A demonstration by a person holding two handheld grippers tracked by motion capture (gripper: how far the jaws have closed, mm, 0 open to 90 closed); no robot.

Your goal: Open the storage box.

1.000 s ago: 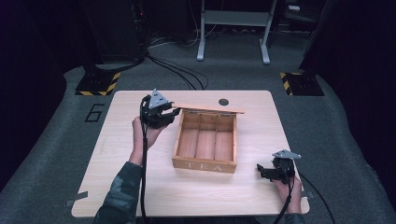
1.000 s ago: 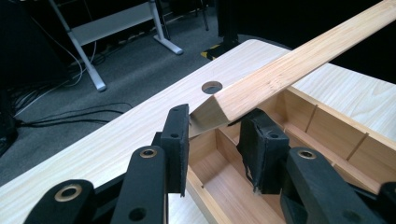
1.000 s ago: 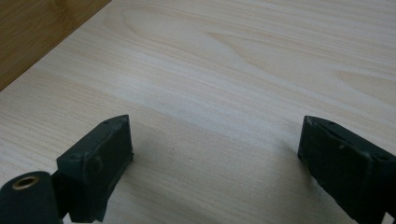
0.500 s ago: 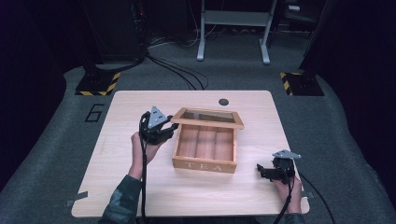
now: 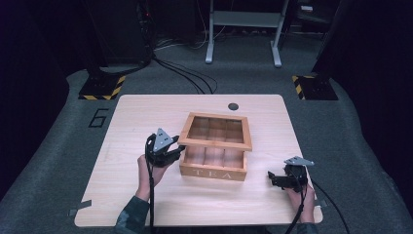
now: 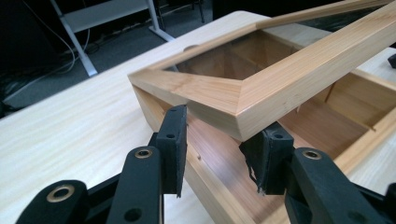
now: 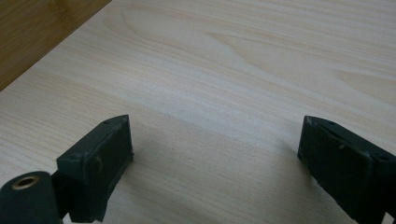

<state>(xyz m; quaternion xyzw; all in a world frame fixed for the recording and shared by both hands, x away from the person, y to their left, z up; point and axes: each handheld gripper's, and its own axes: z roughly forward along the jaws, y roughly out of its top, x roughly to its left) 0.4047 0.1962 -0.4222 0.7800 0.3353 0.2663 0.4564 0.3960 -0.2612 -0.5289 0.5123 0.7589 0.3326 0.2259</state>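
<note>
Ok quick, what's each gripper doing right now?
Left gripper: jaws around the lid corner, just eased a little; firm grip cannot be told.
Right gripper: open, nothing between its jaws.

High view: the table (image 5: 146,117) lit evenly from above, floor and room beyond its edges dim to black; image soft, low detail. Left gripper view: sharp near the jaws, far table edge blurred. Right gripper view: soft shadows under the jaws, wood grain slightly blurred.

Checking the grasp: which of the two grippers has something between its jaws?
The left gripper: the front-left corner of the tea box's glass-paned lid sits between its jaws. The right gripper stands open over bare table.
</note>
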